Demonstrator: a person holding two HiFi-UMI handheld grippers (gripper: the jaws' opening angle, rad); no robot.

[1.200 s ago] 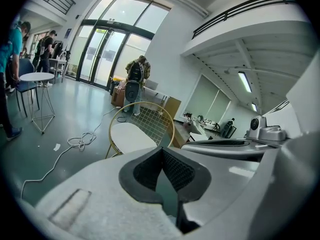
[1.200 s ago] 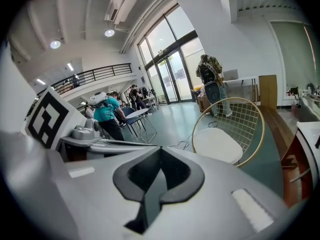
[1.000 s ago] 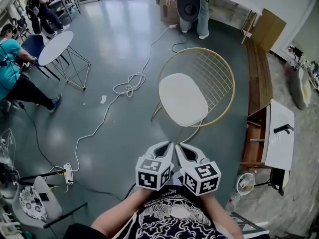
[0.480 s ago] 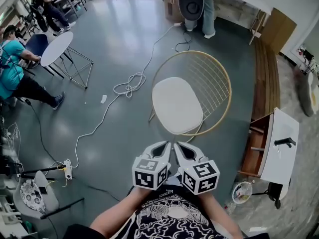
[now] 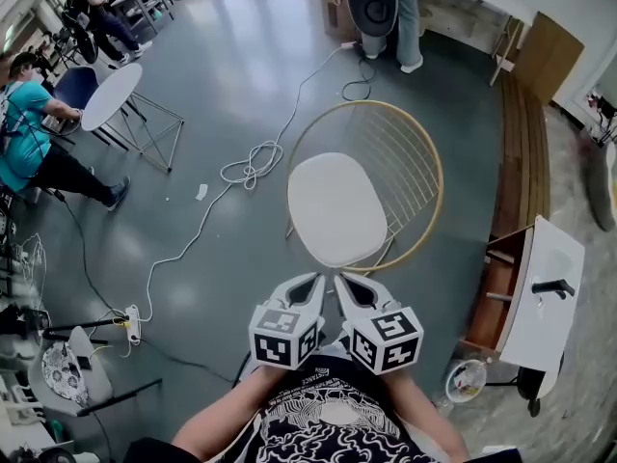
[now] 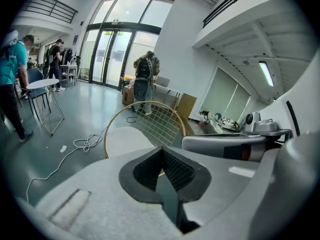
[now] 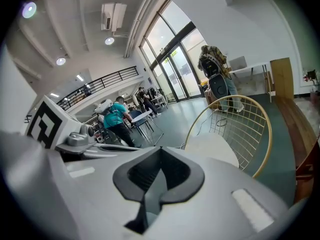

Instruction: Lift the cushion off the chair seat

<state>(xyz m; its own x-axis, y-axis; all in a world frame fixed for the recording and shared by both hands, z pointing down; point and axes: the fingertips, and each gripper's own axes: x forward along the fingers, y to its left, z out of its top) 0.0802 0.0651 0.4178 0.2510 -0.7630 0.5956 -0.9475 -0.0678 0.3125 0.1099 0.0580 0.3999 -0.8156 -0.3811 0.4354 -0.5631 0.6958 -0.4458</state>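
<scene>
You held the left gripper (image 5: 316, 282) and right gripper (image 5: 343, 284) side by side, near the front of the round gold wire chair (image 5: 440, 177) but not touching it. Each had its jaws pressed together on nothing. The white oval padded cushion (image 5: 336, 208) lay flat on the seat, untouched. To approach well, you probably needed to spread the grippers apart and open both before arriving. Aiming low at opposite side edges would likely let the cushion rise level instead of folding or sliding.
</scene>
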